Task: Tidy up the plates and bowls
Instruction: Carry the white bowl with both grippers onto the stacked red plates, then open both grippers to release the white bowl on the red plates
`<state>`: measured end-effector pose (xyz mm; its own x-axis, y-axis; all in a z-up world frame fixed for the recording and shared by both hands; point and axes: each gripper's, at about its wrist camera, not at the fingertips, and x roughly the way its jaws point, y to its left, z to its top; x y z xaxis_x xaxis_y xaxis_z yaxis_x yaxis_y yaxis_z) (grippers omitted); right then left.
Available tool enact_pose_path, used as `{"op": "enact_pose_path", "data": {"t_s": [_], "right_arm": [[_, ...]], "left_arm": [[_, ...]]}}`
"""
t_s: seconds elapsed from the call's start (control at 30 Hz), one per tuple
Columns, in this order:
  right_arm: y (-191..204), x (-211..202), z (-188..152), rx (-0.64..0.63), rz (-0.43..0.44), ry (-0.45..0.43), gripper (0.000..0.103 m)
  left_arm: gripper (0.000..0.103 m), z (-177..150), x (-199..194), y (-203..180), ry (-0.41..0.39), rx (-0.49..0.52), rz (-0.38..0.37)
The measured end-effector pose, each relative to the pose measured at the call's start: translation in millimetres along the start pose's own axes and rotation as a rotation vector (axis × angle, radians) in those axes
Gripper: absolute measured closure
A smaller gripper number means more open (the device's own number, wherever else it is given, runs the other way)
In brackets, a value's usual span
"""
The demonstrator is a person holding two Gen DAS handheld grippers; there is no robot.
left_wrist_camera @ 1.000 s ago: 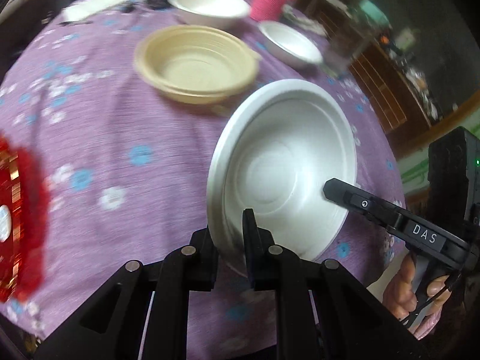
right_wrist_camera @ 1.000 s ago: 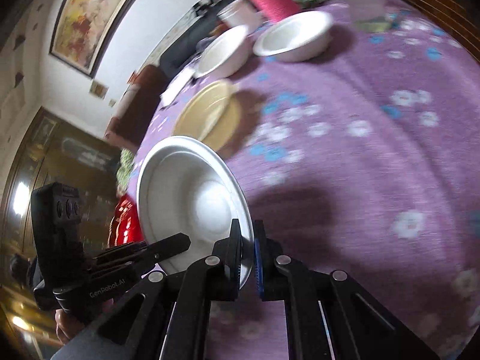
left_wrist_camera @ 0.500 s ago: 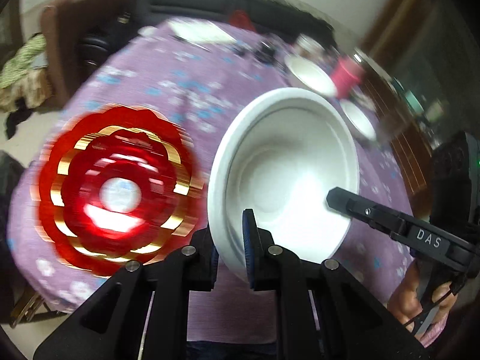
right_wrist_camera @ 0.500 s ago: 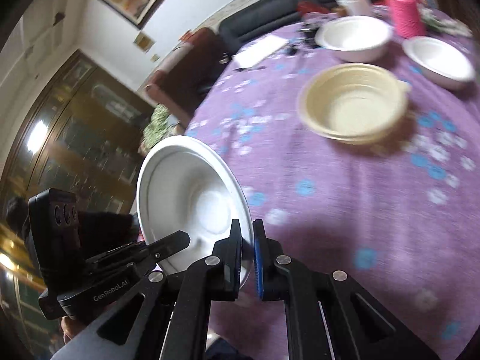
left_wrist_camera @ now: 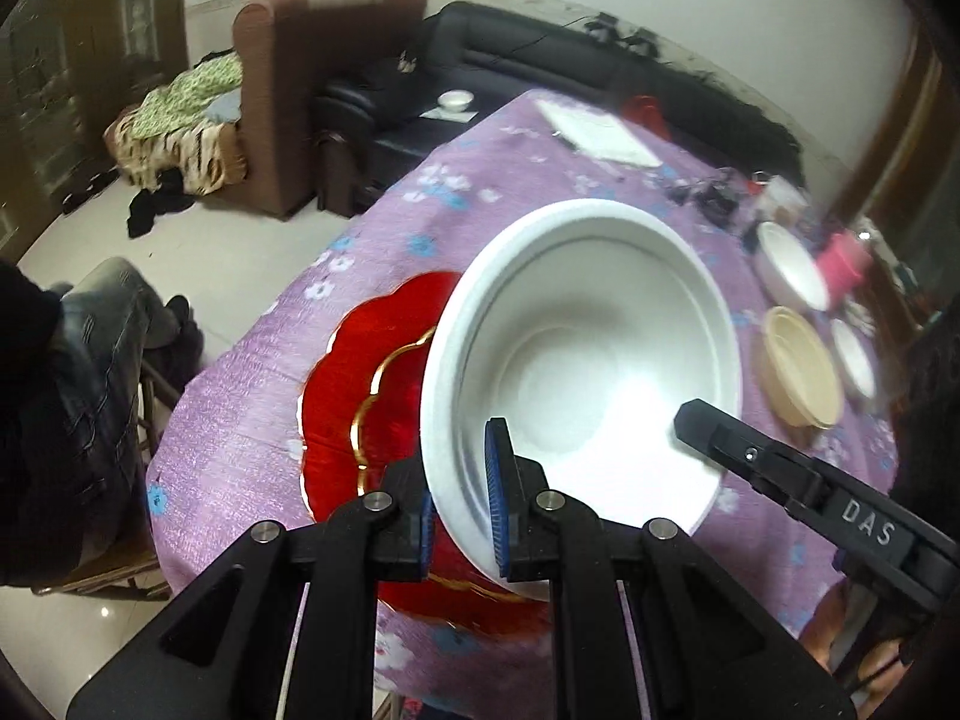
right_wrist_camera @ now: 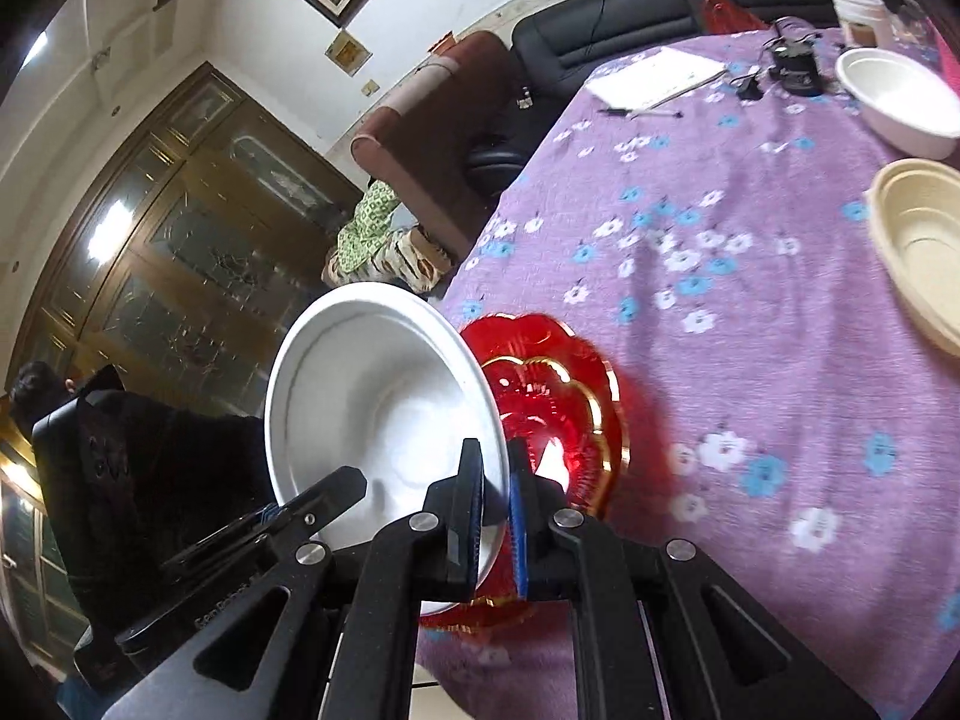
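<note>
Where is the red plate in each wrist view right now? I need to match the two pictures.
Left wrist: the red plate lies left of centre on the purple tablecloth, partly hidden behind the white bowl that the left gripper pinches.
Right wrist: the red plate sits lower centre, right of the white bowl and just beyond the right gripper.
Shared landmark: the tan bowl, toward the right edge in both.

tongs (left_wrist_camera: 462, 510) — black frames | silver screws | blue pads | "DAS" lettering
</note>
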<state>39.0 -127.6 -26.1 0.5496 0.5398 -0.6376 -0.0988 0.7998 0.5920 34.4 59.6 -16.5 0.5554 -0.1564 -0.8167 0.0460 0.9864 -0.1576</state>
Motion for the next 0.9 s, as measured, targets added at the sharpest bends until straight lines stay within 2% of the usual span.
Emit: {"op": "enact_pose_path", "data": {"t_s": [0.2,0.33,0.5,0.57,0.67,0.73,0.8,0.9], "right_arm": [[-5,29,-9,-0.017,-0.067,0.03,0.096],[-12,42,-12,-0.004,-0.074,0.059,0.095],[-9,45,-15,-0.038,-0.091,0.065,0.092],[-5,46,-19,-0.075,-0.125,0.051,0.091],[-1,46,-23,-0.119,-0.168,0.034,0.091],[1,46,-23,-0.135,-0.191,0.029,0.09],[2,44,-25,-0.146,-0.206,0.018,0.09],[6,36,-27,-0.174,-0.235,-0.016,0.083]], "left_arm": [[0.091,-3,32,11,0.068,-0.021,0.033],[0.09,-6,31,8,0.071,0.007,0.058],[0.088,-10,28,0,0.034,0.068,0.133],[0.086,-13,26,-4,-0.001,0.1,0.196],[0.076,-18,20,-7,-0.06,0.141,0.284],[0.069,-20,15,-7,-0.09,0.15,0.31],[0.069,-22,9,-7,-0.127,0.159,0.341],[0.069,-23,-4,-8,-0.19,0.17,0.378]]}}
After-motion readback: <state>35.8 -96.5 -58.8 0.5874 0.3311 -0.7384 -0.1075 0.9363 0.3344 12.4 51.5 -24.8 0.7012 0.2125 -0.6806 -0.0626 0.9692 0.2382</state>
